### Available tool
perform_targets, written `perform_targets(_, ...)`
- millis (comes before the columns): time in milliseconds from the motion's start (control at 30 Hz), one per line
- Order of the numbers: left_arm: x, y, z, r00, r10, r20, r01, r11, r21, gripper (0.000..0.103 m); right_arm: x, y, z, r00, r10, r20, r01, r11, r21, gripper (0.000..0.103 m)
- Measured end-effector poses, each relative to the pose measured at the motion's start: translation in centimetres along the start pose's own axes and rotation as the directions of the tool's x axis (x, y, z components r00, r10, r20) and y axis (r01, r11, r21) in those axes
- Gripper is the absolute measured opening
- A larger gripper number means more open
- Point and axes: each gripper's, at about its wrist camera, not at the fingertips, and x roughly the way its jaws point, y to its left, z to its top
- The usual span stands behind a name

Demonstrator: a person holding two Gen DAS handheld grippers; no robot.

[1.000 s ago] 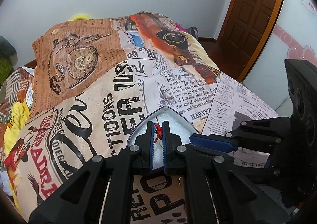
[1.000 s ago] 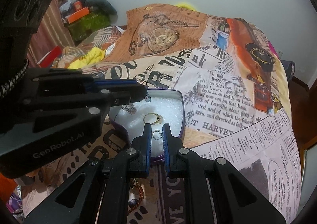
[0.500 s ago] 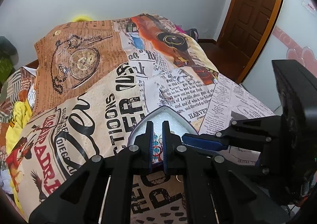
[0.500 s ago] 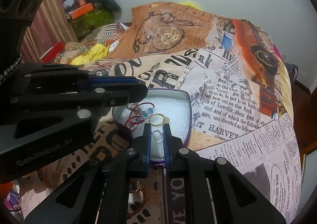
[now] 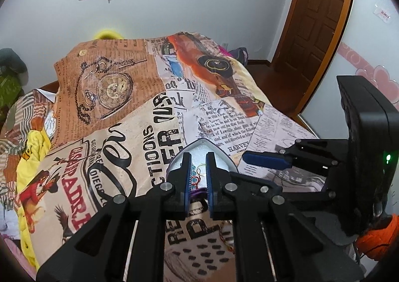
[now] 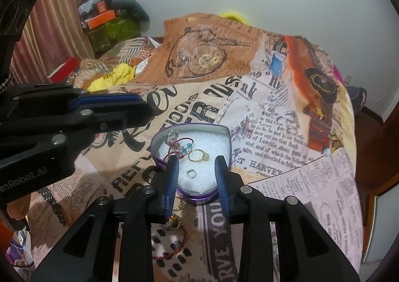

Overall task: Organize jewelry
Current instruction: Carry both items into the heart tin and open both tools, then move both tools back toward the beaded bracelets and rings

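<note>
A heart-shaped purple tin [image 6: 225,132] with white foam lies on the printed bedspread. In it lie a red beaded bracelet [image 6: 178,148], a gold ring [image 6: 198,155] and a small silver ring [image 6: 191,173]. My right gripper [image 6: 197,170] is open and empty, its fingers either side of the tin's near end. My left gripper [image 5: 198,172] is slightly open and empty, raised over the tin [image 5: 222,157], with the bracelet [image 5: 195,178] seen between its fingers. It shows at the left of the right wrist view [image 6: 139,102].
Loose jewelry lies on the bedspread in front of the tin: a red cord bracelet [image 6: 178,244] and a small gold piece [image 6: 179,203]. Yellow cloth [image 6: 119,75] and boxes [image 6: 102,16] lie at the far left. A wooden door [image 5: 316,15] stands at the right.
My left gripper let the red bracelet go into the tin, opened slightly and lifted back. My right gripper opened wider around the tin's near end.
</note>
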Motion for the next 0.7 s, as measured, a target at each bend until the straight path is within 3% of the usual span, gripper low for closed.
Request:
perform_targets(267,-2.8,-0.9,-0.8,1.000,0.009,0.018,-0.009,1.000,-0.001,0.010,-3.1,0.5,-0.3,0.998,-0.034,0.044,0.034,0.999,0.001,0.034)
perform_targets(433,-4.2,-1.5,-1.6,1.000,0.018,0.016,-0.018,1.000,-0.003,0.025,-5.1,0.8,-0.8,0.996,-0.053,0.066,0.053,0.999,0.007,0.035)
perform_targets(700,-5.0,-2.5,-3.4,1.000,0.012,-0.014,-0.012,1.000,-0.005,0.026,-7.1,0.8,-2.2,0.994,-0.065,0.083,0.063,0.998,0.026,0.041)
